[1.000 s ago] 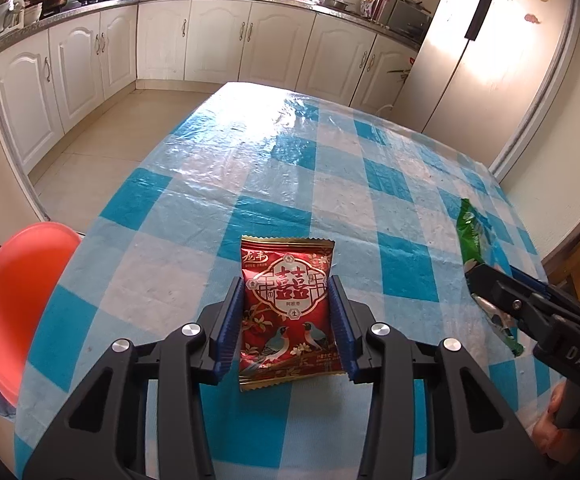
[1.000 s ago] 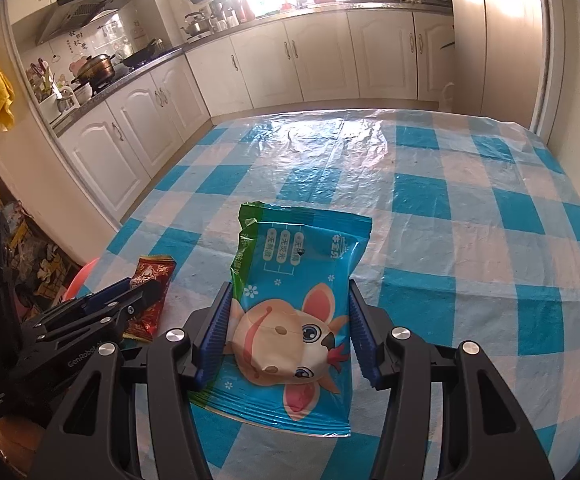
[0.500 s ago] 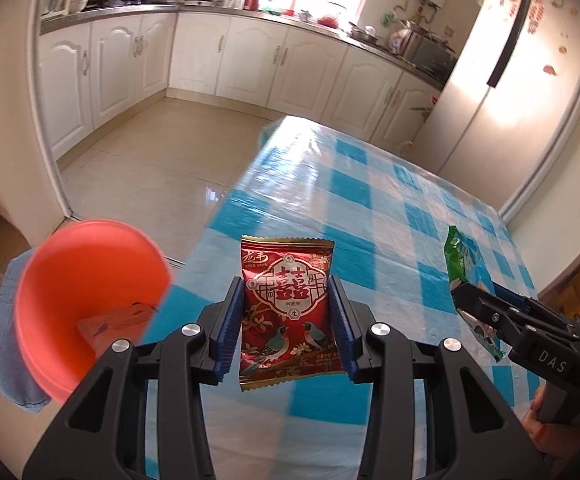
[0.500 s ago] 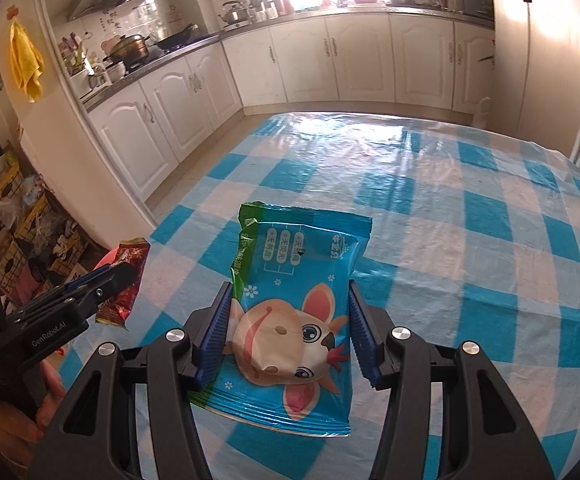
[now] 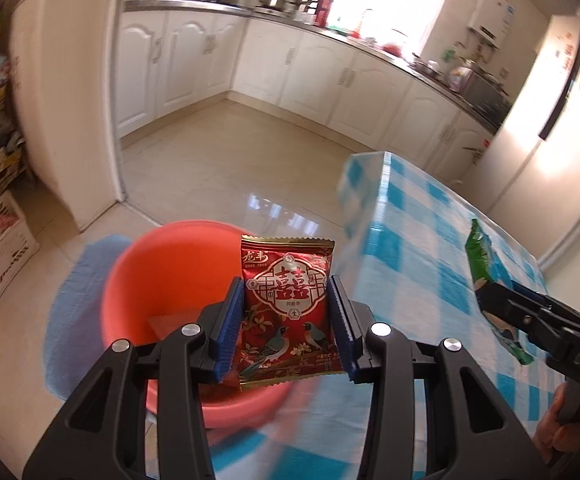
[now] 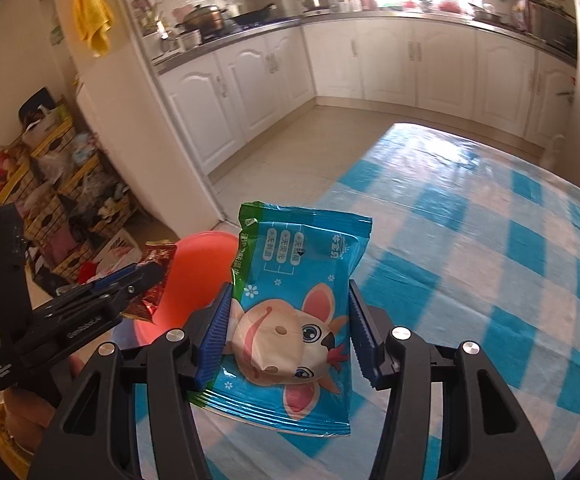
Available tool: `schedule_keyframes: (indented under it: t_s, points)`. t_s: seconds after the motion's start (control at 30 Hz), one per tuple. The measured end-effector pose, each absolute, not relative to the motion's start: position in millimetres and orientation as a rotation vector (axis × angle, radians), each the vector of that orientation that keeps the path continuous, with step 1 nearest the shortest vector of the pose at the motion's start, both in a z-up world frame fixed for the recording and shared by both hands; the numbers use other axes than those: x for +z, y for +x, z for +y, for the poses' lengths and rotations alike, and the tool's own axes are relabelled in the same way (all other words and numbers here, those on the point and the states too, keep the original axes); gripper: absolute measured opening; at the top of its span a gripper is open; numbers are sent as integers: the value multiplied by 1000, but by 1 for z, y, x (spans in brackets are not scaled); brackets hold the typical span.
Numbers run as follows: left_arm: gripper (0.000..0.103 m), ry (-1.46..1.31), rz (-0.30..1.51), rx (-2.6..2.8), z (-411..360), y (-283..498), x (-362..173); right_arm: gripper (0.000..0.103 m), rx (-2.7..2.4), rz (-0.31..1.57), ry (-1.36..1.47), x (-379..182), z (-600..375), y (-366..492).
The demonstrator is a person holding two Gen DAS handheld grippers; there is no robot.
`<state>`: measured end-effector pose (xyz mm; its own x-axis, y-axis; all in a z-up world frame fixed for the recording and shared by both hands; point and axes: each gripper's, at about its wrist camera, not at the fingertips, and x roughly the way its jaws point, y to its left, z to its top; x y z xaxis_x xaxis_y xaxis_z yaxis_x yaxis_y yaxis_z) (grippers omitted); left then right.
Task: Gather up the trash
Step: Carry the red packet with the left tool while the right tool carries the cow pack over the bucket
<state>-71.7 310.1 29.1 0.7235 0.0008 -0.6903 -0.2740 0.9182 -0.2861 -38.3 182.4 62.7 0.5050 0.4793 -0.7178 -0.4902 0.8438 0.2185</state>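
Two grippers clamp trash: left gripper [image 5: 288, 334] red packet [image 5: 288, 312] over basin [image 5: 130, 280], right gripper [image 6: 288, 334] blue wipes pack [image 6: 294, 320].

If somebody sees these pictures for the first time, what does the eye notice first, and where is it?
First comes the red snack packet, clamped in the left gripper above the orange basin on the floor beside the table. Next is the blue packet with a cartoon animal, held by the right gripper over the blue checked tablecloth.

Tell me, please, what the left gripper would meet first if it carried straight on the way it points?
Probably the orange bucket: the left gripper, its jaws shut on the red snack packet, points over the bucket's opening. Depth is unclear, so it might pass above the far rim.
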Motion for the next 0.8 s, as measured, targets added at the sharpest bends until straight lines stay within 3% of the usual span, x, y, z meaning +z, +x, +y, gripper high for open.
schedule_keyframes:
  t_s: [0.3, 0.8]
  points:
    - [43, -462, 785, 238, 365, -78, 0, 55, 705, 892, -114, 50, 262, -31]
    - [44, -516, 854, 255, 390, -58, -43, 58, 755, 977, -198, 12, 332, -20]
